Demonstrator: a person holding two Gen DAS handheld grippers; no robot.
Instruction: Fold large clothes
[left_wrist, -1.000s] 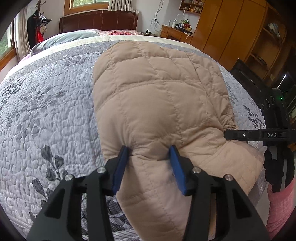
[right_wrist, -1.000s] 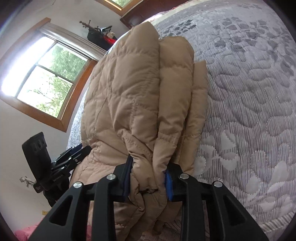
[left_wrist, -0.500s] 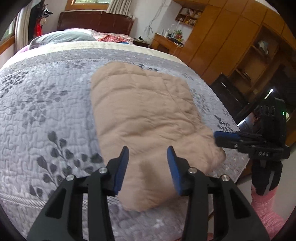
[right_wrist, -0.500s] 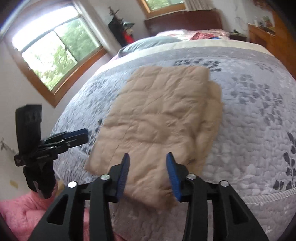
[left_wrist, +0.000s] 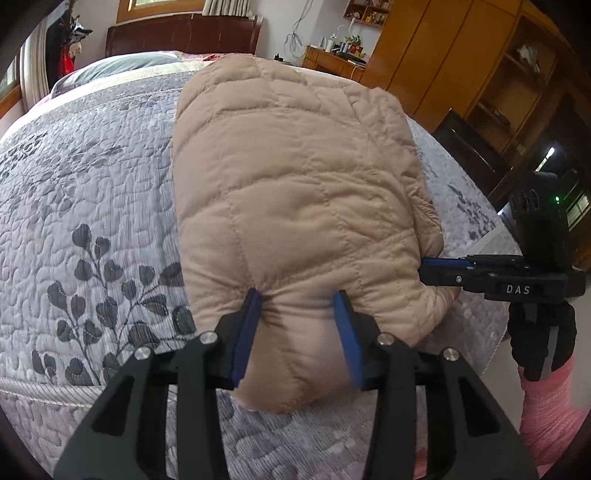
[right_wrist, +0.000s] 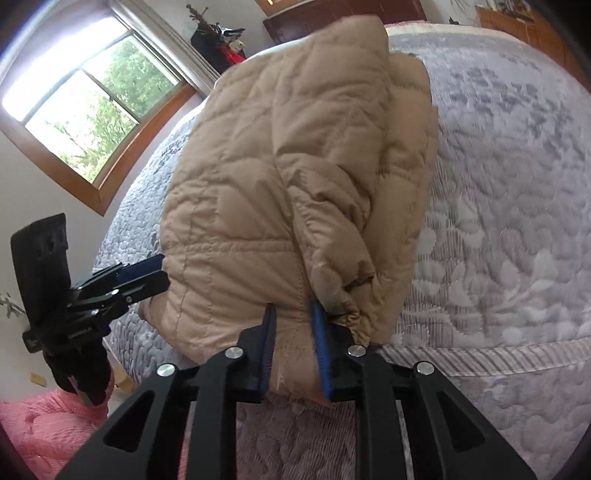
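A folded tan quilted down jacket (left_wrist: 295, 177) lies on the grey floral bedspread (left_wrist: 85, 192) near the bed's front edge. My left gripper (left_wrist: 297, 306) has its blue pads pressed into the jacket's near left end, fabric bunched between them. My right gripper (right_wrist: 293, 321) pinches the jacket's (right_wrist: 295, 166) near right corner, where folded layers stack. Each gripper shows in the other's view: the right one (left_wrist: 443, 267) at the jacket's right edge, the left one (right_wrist: 144, 275) at its left edge.
The bed's front edge (right_wrist: 480, 354) runs just below the grippers. Wooden wardrobes (left_wrist: 480, 66) stand on the right, a dark headboard (left_wrist: 184, 33) at the back, a window (right_wrist: 85, 103) on the left. A pink sleeve (left_wrist: 546, 406) is at lower right.
Half a second ago both grippers were open and pulled back from the jacket. Now both have moved back in and closed on its near edge.
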